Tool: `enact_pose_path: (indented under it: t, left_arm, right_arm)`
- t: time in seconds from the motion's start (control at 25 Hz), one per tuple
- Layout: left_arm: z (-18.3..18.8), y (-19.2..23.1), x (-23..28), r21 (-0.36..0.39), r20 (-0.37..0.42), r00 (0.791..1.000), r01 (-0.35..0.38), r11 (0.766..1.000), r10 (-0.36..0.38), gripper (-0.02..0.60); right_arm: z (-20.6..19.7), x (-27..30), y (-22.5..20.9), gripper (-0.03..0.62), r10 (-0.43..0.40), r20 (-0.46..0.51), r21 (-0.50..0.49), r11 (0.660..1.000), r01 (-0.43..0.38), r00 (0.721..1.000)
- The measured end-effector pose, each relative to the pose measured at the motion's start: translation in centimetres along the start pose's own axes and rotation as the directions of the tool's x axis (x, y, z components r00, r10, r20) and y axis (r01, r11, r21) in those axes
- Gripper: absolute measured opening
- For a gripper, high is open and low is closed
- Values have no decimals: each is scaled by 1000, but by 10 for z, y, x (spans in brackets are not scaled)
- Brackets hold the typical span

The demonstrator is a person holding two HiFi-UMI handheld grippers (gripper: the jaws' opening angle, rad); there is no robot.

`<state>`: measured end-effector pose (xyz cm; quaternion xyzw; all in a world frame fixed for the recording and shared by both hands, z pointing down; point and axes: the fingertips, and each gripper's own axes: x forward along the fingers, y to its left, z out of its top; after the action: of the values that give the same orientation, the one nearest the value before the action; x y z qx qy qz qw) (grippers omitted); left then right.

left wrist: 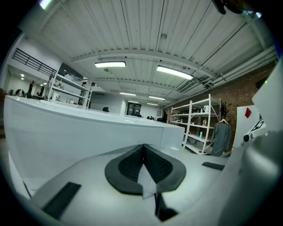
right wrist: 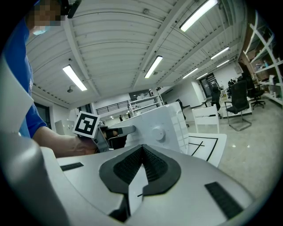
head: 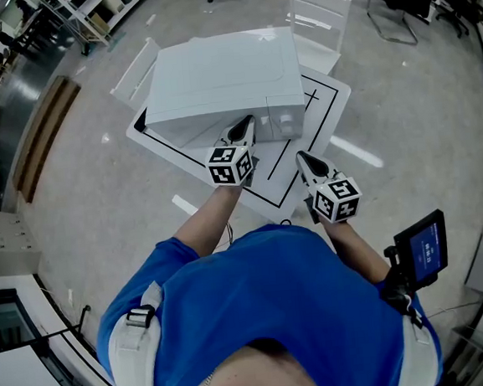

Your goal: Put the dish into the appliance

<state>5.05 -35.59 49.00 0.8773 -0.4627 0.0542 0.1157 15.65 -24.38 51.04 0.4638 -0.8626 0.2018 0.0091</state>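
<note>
gleaming floor; white appliance on table

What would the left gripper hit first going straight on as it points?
The white appliance: its near wall fills the line ahead of the left gripper, jaws shut. Looks close, but depth is unclear.

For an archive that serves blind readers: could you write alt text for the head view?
Seen from above, a person in a blue shirt holds the left gripper and right gripper, both closed and empty, toward a white appliance on a black-lined table.
</note>
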Motion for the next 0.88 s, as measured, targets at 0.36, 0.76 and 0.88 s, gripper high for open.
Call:
enact_pose_path:
  t: [0.36,0.76,0.88]
  left_arm:
    - [-10,4,-5,-5,5,1000,0,1000,0,8]
    - [-20,-15,-48,-38,44,999,24,999,-23,8]
    - [-23,-20,-65,-44,56,998,16,999,-14,8]
  right_arm:
    - [-2,-2,-4,0,3,5,-8,1000,-3,1000]
    - [-8,-8,3,0,33,-5,-3,999,-33,999]
    - [-11,-11,6,0,44,-9,-2,999,-44,999]
